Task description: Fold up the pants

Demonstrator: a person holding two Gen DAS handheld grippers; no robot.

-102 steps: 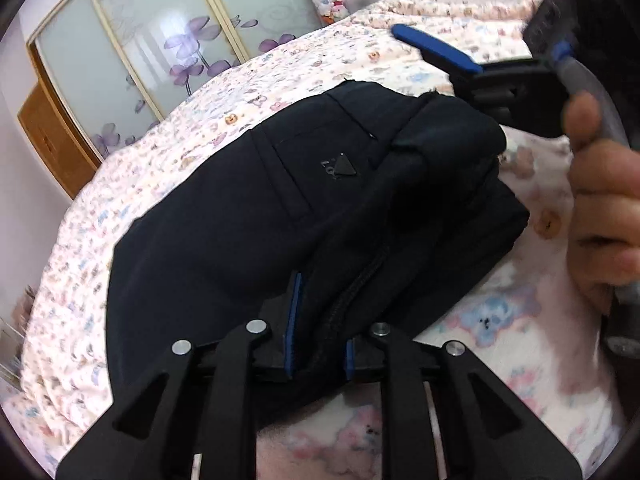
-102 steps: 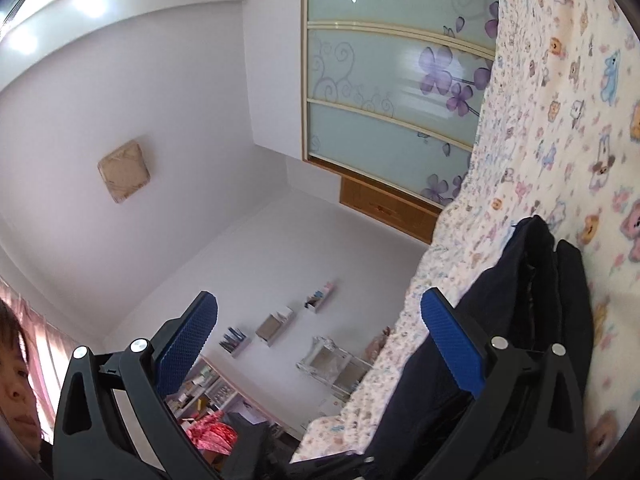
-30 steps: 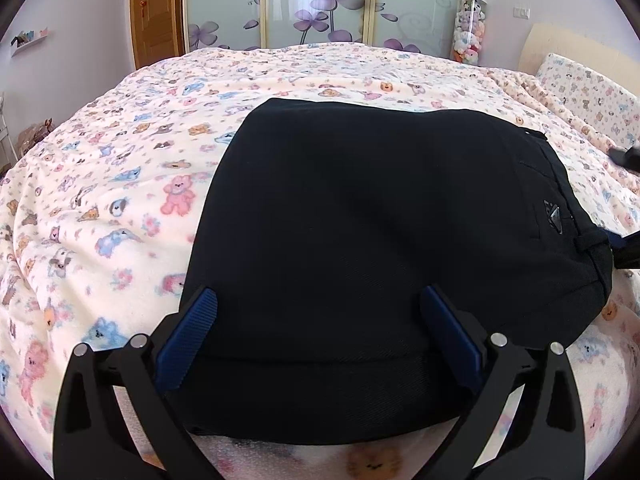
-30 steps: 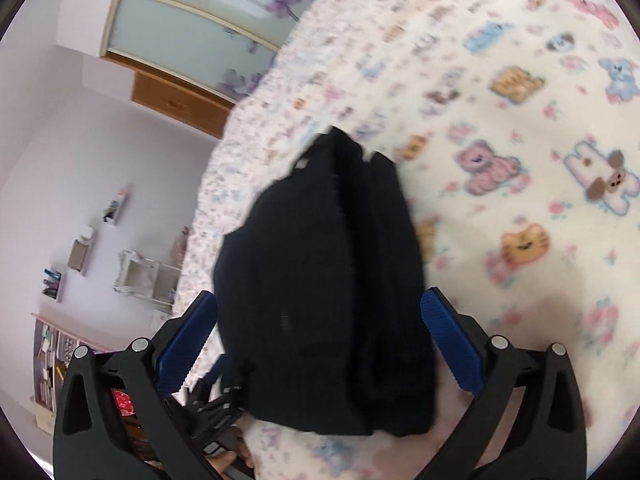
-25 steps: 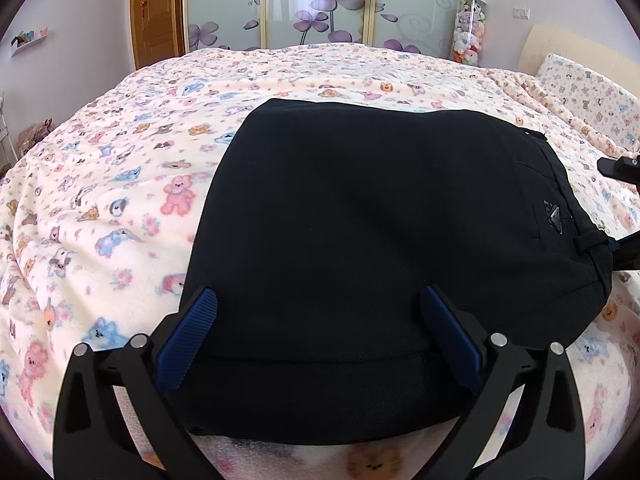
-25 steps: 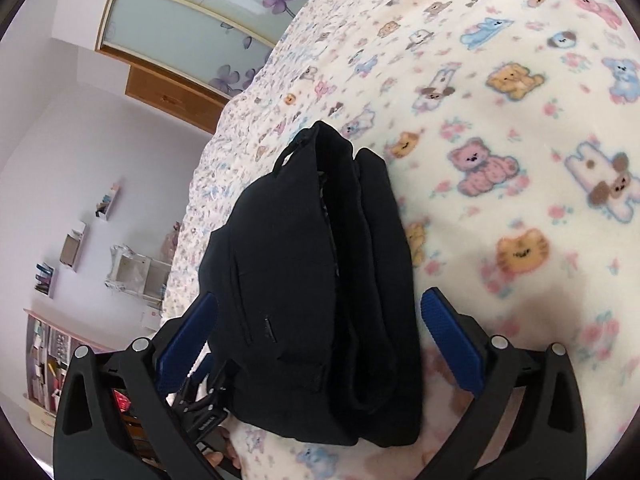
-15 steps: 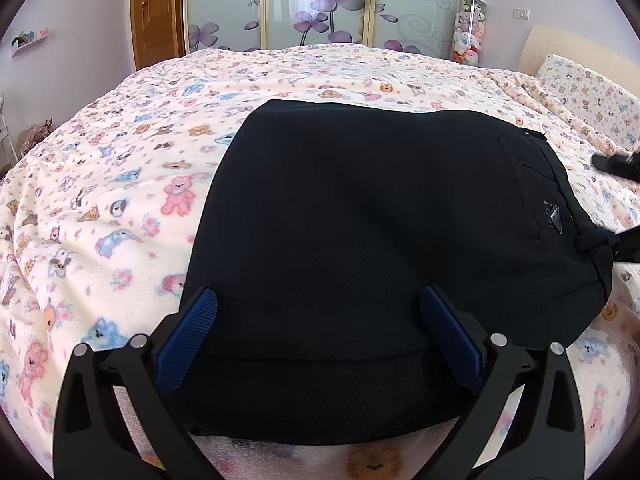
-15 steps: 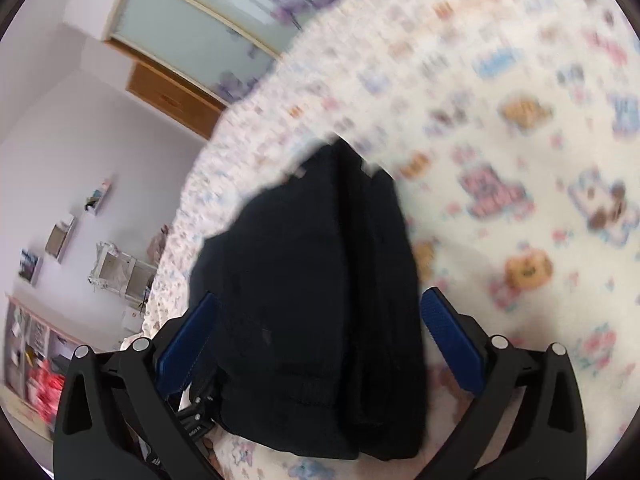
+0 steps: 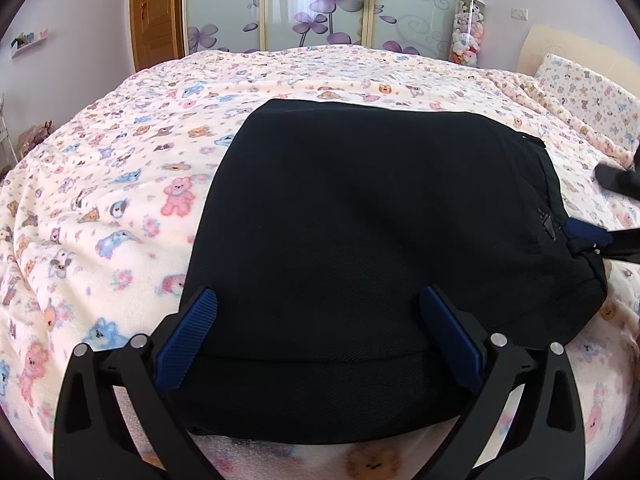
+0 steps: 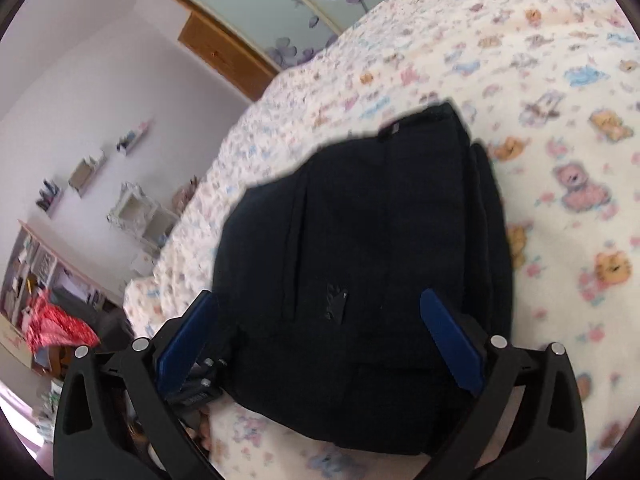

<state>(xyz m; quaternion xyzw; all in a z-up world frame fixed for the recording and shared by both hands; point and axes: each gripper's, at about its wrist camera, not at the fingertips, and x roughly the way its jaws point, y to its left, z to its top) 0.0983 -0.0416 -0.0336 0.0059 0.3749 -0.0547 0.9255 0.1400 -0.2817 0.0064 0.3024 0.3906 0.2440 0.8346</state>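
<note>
The black pants [image 9: 372, 248] lie folded into a thick, compact bundle on the bed. My left gripper [image 9: 320, 340] is open, its blue-padded fingers straddling the bundle's near edge without pinching it. In the right wrist view the same pants [image 10: 360, 264] show a small logo patch and stacked folded layers along the right side. My right gripper [image 10: 320, 340] hovers open over the bundle's near end. From the left wrist view, that right gripper's fingers [image 9: 584, 232] show at the far right edge, beside the pants.
The bedspread [image 9: 120, 184] has a cartoon animal print. Floral sliding wardrobe doors [image 9: 320, 4] and a wooden door stand beyond the bed. A pillow [image 9: 592, 92] lies at the back right. Shelves and a red item [image 10: 52, 328] sit off the bed's left side.
The left gripper let go of the pants earlier and now holds still, open. The right gripper has swung down and closer over the bundle's end, its view blurred by motion.
</note>
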